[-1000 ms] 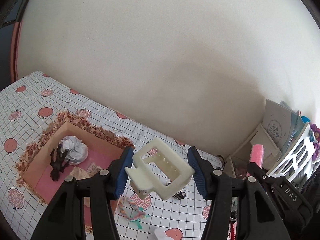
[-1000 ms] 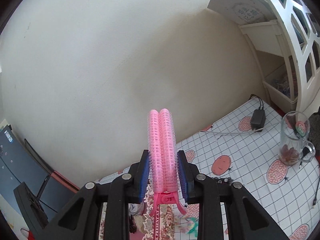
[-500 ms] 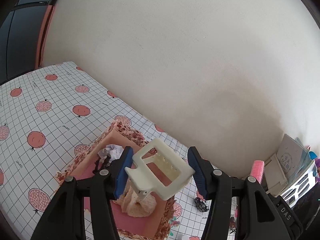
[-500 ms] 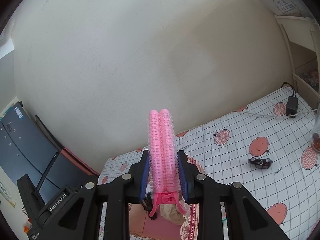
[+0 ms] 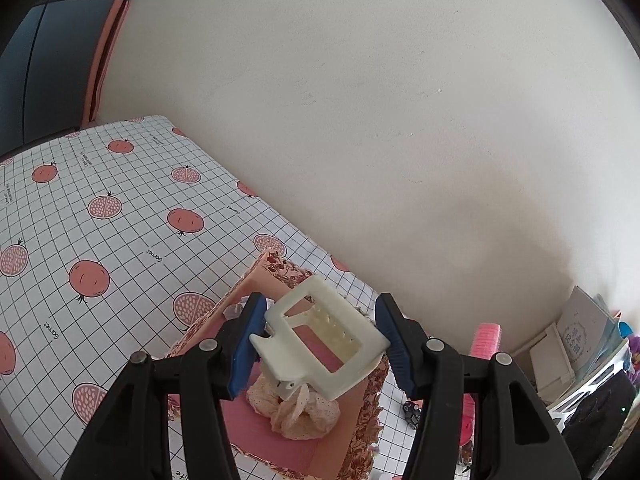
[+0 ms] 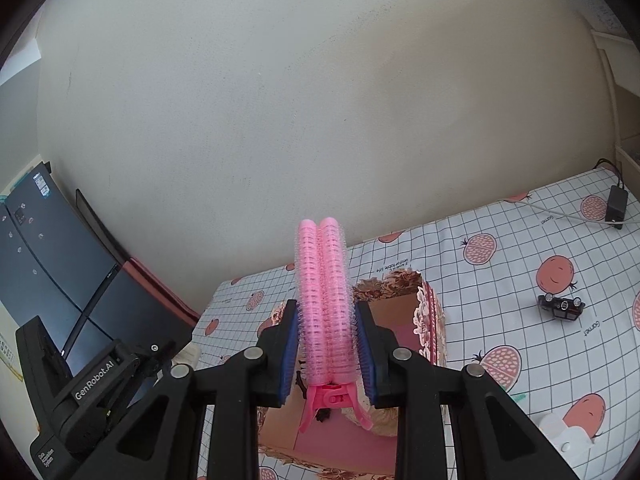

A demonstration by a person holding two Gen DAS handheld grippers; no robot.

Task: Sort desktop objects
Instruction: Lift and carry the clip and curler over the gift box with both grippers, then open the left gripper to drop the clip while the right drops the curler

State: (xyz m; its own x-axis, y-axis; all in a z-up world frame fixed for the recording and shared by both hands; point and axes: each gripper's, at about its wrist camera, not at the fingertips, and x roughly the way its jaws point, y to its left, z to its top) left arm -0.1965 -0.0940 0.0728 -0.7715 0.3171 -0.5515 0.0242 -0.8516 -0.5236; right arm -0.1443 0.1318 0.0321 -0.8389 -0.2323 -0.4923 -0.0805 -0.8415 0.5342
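Between the blue pads of the left gripper [image 5: 322, 350] sits the cream claw clip [image 5: 324, 344], clamped across its width and tilted, hanging right over the open pink floral box [image 5: 370, 412]. A second ago that box lay off at about nine o'clock from the clip in the left wrist view, with checked cloth under the fingers; now the box interior fills the space directly beneath, so the hand has carried its load across to the drop spot. A lacy peach scrunchie [image 5: 298, 406] already rests on the box floor at six o'clock from the clip.

Over the same box, in the right wrist view, the right gripper [image 6: 326, 350] holds its fingers pressed tight on the pink double hair roller [image 6: 323, 304], which stands upright with its hinged clip end pointing down toward the box. Earlier only a sliver of the box showed under it; now the cardboard wall and pink floor are plainly below.

Both hair items look ready for release, judging by their position. On the pomegranate-print bench [image 6: 500, 280] a small black toy car [image 6: 560, 307] remains at three o'clock from the box, and a white object [image 6: 566, 434] at five o'clock, apparently still unsorted.
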